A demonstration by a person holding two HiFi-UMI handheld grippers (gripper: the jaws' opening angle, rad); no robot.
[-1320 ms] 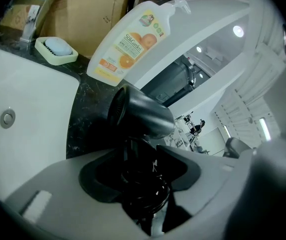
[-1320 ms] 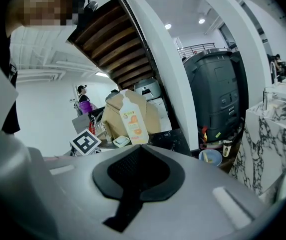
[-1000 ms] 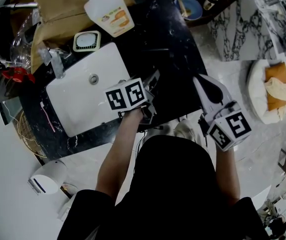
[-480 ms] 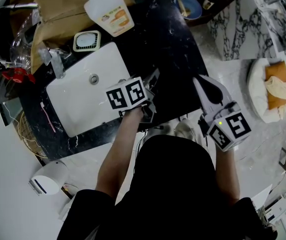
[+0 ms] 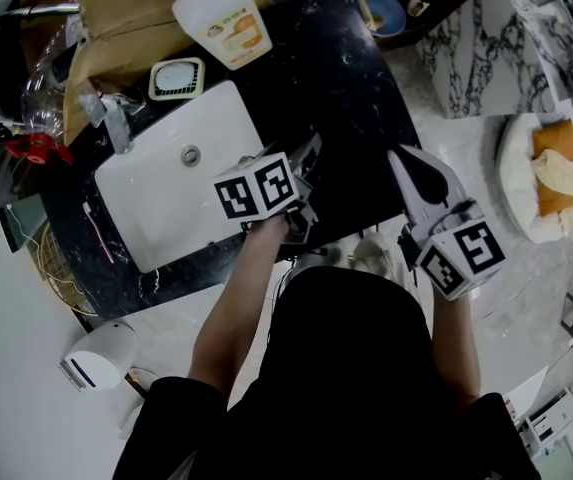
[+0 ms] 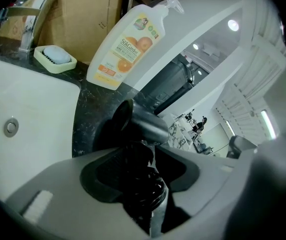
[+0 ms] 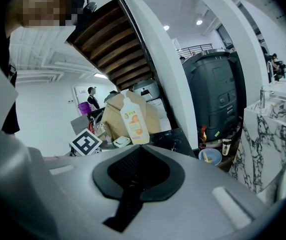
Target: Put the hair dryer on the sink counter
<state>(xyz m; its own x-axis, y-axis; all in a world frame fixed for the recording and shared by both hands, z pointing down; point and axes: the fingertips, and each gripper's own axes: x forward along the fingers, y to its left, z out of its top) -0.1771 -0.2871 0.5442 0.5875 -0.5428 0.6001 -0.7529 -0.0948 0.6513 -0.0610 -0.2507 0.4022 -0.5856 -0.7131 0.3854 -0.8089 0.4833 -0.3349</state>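
In the left gripper view a dark grey hair dryer (image 6: 139, 123) sits between the jaws of my left gripper (image 6: 143, 151), barrel pointing ahead, with its coiled black cord (image 6: 145, 189) bunched under it. That gripper is shut on the dryer. In the head view the left gripper (image 5: 308, 162) hangs over the black marbled sink counter (image 5: 351, 88), just right of the white basin (image 5: 156, 198). My right gripper (image 5: 408, 166) is shut and holds nothing, off the counter's right edge. Seen from the right gripper (image 7: 139, 160), the counter lies some way ahead.
On the counter stand an orange-label soap bottle (image 5: 221, 13), a soap dish (image 5: 176, 78), a faucet (image 5: 106, 123) and a cardboard box (image 5: 131, 8). A blue bowl (image 5: 379, 13) and a marbled pedestal (image 5: 511, 48) are at the right; a cushion (image 5: 511, 183) lies on the floor.
Almost nothing: both grippers keep their places and their grip, and the head view has only shifted slightly.
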